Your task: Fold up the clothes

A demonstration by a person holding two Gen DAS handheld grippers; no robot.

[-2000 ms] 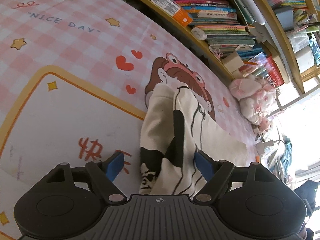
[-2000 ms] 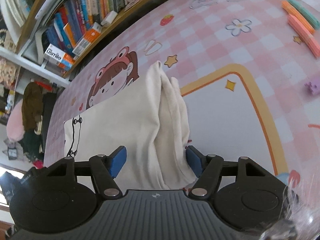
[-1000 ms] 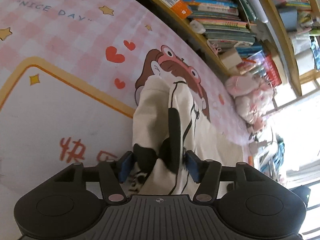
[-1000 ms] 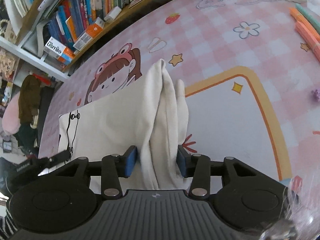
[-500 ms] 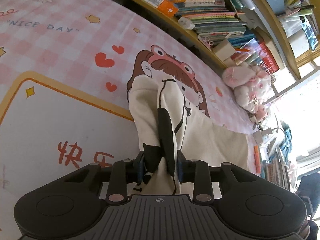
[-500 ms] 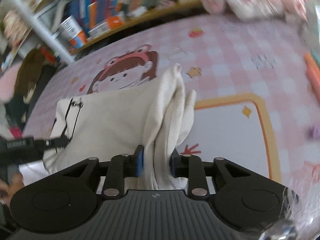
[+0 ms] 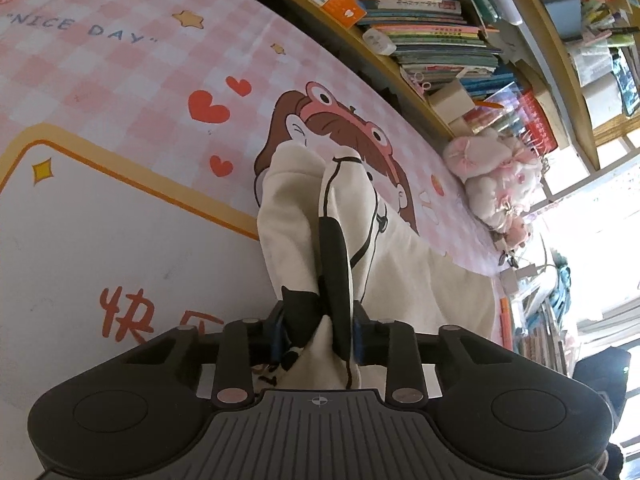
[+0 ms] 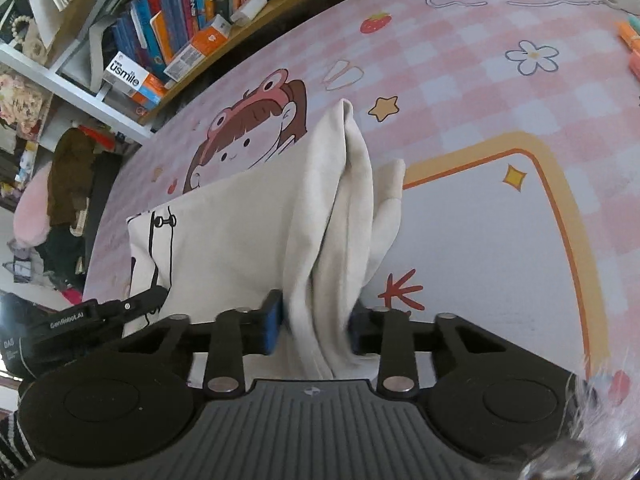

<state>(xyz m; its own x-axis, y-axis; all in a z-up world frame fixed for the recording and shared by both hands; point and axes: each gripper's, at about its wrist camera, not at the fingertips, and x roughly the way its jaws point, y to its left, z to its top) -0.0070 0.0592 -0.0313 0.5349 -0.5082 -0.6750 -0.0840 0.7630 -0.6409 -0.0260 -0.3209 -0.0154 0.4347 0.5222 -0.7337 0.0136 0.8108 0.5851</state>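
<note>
I am closing my left claw (image 7: 318, 336) on a bunched edge of the cream garment (image 7: 400, 272), the part with the black print and trim, and the cloth is gathered tight between its blue pads. From that claw the garment is running forward and off to the right across the pink checked mat (image 7: 120, 80) on the worktop. I am also closing my right claw (image 8: 314, 326) on a plain cream fold of the same garment (image 8: 240, 232), with the fabric pinched between its pads and the rest spreading ahead and to the left of it. As I see it, the risk is that each claw is gripping several layers at once: if I am lifting with only some layers caught, the inner ones may slip out and the fold may come out crooked. Pulling the two claws apart unevenly could also drag the garment over the mat and wrinkle it. The left view is showing the black trim and a pile of pink plush toys (image 7: 496, 176) far ahead to the right, which the right view is cutting off. Only the right view is showing my left claw from outside (image 8: 140, 300), low beside the garment's printed corner.
</note>
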